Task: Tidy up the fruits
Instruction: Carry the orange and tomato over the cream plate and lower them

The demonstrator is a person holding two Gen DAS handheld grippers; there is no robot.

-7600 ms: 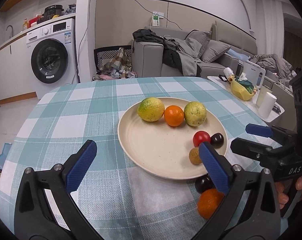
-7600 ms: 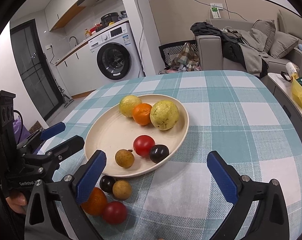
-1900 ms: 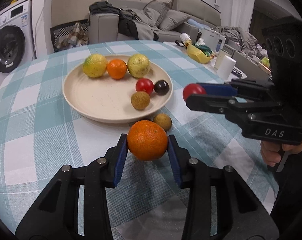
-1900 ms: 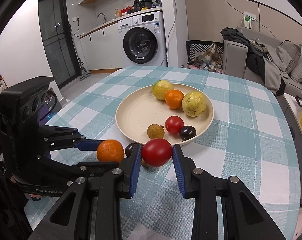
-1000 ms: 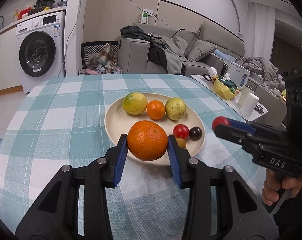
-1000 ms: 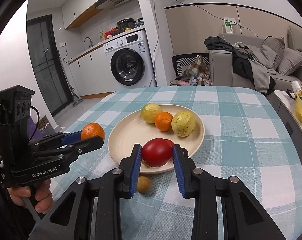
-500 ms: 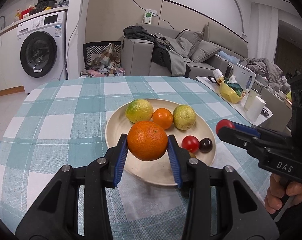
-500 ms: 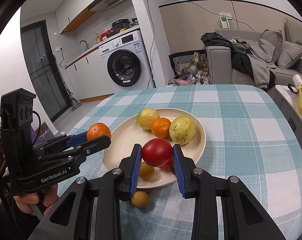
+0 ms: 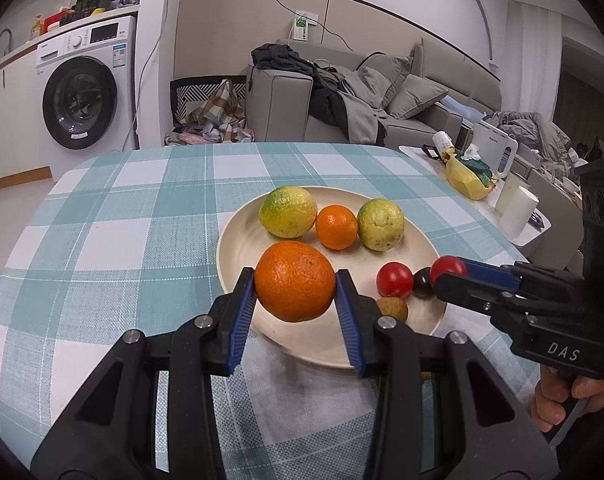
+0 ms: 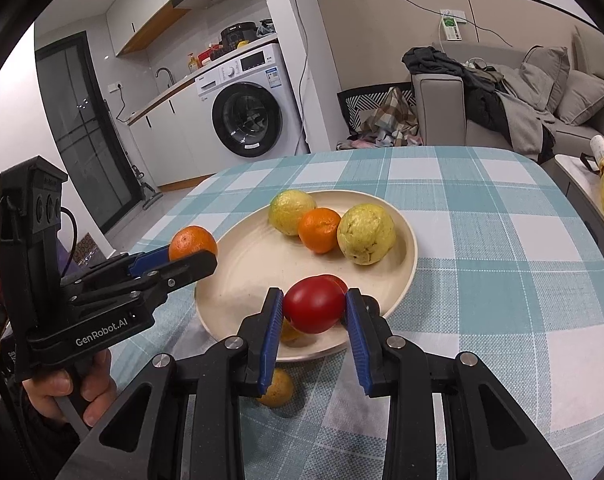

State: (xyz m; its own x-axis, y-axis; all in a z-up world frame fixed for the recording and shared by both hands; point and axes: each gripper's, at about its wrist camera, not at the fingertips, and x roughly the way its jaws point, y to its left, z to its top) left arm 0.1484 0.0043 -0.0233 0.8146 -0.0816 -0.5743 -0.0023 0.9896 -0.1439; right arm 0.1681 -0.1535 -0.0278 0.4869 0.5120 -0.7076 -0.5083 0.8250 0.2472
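Left wrist view: we carry an orange (image 9: 294, 281) clamped in our left jaws, a tomato (image 10: 313, 309) in our right; next, we lower both onto the plate (image 9: 238, 240) mid-frame.

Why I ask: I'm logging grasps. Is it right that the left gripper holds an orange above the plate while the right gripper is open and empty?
Not quite. The right gripper is not empty: the right wrist view shows it shut on a red tomato over the plate. The rest stands: the left gripper holds the orange above the plate.

White washing machine (image 9: 82, 98) left — grey sofa (image 9: 401, 116) behind, seemingly clothes-strewn.
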